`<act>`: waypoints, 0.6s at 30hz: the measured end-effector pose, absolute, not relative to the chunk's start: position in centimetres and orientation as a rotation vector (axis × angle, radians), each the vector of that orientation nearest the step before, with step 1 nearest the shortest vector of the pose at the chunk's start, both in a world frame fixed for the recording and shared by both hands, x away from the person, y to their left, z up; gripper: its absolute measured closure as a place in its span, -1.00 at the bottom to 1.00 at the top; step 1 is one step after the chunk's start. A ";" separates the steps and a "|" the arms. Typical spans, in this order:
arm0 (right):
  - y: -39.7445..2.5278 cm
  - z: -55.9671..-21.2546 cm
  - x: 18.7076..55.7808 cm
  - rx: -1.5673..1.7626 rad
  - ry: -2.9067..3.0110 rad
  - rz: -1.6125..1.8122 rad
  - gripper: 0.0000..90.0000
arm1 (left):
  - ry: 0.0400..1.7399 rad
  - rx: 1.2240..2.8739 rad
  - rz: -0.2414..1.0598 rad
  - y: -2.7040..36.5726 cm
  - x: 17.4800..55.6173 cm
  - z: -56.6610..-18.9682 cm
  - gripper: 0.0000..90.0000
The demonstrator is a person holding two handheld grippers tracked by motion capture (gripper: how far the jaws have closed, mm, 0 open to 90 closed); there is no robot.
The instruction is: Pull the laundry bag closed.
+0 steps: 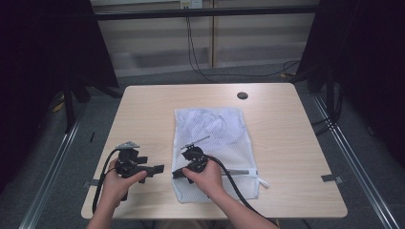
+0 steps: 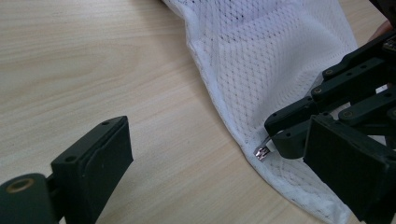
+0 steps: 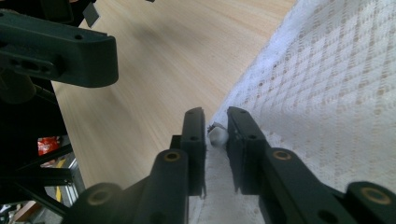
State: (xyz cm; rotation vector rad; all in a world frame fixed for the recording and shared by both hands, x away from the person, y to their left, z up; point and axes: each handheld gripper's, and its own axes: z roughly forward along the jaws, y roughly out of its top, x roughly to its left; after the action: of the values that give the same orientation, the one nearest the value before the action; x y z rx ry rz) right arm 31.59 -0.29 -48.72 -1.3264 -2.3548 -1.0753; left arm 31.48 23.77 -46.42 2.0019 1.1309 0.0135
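Observation:
A white mesh laundry bag (image 1: 215,133) (image 2: 261,60) (image 3: 327,93) lies flat in the middle of the wooden table (image 1: 148,109). My right gripper (image 1: 177,172) (image 3: 217,126) is at the bag's near left corner, its jaws pinched on the small metal zipper pull (image 2: 261,152) (image 3: 217,135). The left gripper view also shows that right gripper (image 2: 275,140) touching the pull. My left gripper (image 1: 156,168) (image 2: 219,140) hovers just left of that corner over bare wood. It stands open, jaws wide apart with nothing between them, pointing toward the bag.
A black round grommet (image 1: 242,95) sits in the tabletop near the far edge. Grey tape tabs (image 1: 331,178) mark the table's sides. Bare wood lies to the left and right of the bag. Cables (image 1: 200,67) run across the floor behind the table.

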 end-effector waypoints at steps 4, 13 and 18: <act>-0.3 -48.8 31.7 -1.344 -2.345 -1.061 0.85 | 1.131 2.003 0.014 23.8 31.5 -46.4 -0.83; -0.1 -49.0 32.0 -1.364 -2.316 -1.060 0.86 | 1.131 2.007 0.011 23.8 31.5 -46.5 -0.83; 0.1 -49.0 32.0 -1.379 -2.300 -1.048 0.88 | 1.132 2.005 0.004 23.8 31.5 -46.5 -0.83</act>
State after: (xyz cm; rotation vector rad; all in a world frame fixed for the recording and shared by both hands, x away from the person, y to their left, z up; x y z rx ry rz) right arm 32.01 0.14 -49.04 -1.3785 -2.3000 -1.0478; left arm 31.49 23.78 -46.52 2.0046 1.1324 0.0038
